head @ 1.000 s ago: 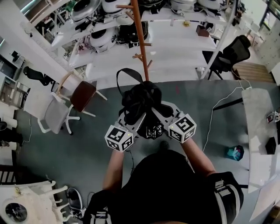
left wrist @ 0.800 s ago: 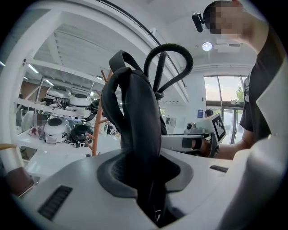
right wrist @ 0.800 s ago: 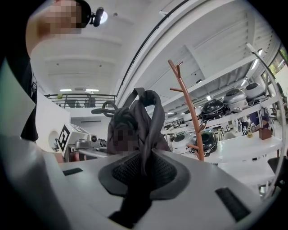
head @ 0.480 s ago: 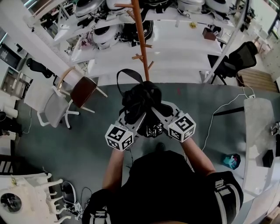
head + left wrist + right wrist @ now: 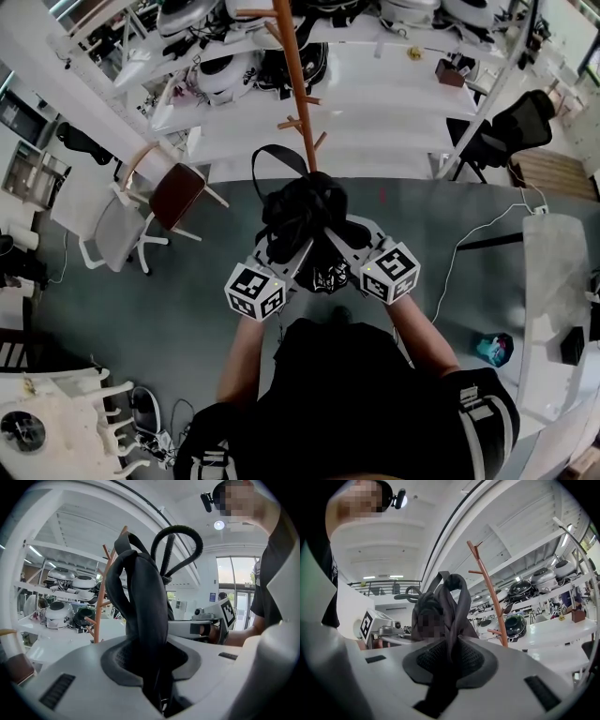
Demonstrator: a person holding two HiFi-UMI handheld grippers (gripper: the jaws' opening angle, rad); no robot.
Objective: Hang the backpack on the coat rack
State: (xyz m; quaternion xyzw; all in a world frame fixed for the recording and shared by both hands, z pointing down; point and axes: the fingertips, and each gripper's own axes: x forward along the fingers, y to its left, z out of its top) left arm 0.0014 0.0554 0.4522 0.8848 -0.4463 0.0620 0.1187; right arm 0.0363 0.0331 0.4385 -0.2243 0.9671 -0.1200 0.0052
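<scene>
A black backpack (image 5: 305, 214) hangs bunched between both grippers in front of the person, its carry loop (image 5: 274, 161) standing up toward the rack. My left gripper (image 5: 289, 246) is shut on a thick black strap (image 5: 143, 620) of the backpack. My right gripper (image 5: 339, 240) is shut on dark backpack fabric (image 5: 449, 616). The orange wooden coat rack (image 5: 298, 89) stands just beyond the backpack, its pegs (image 5: 291, 122) close above the loop. The same rack (image 5: 490, 597) rises right of the held fabric in the right gripper view and left of the strap (image 5: 101, 606) in the left gripper view.
White shelves (image 5: 375, 112) with helmets (image 5: 220, 75) run behind the rack. A chair with a brown seat (image 5: 173, 202) and a white chair (image 5: 117, 234) stand at left. A black office chair (image 5: 511, 117) is at right, near a grey table (image 5: 558, 272).
Both grippers, still holding the backpack, have edged forward toward the coat rack; the rack's pole now sits slightly nearer the loop. The grips are unchanged.
</scene>
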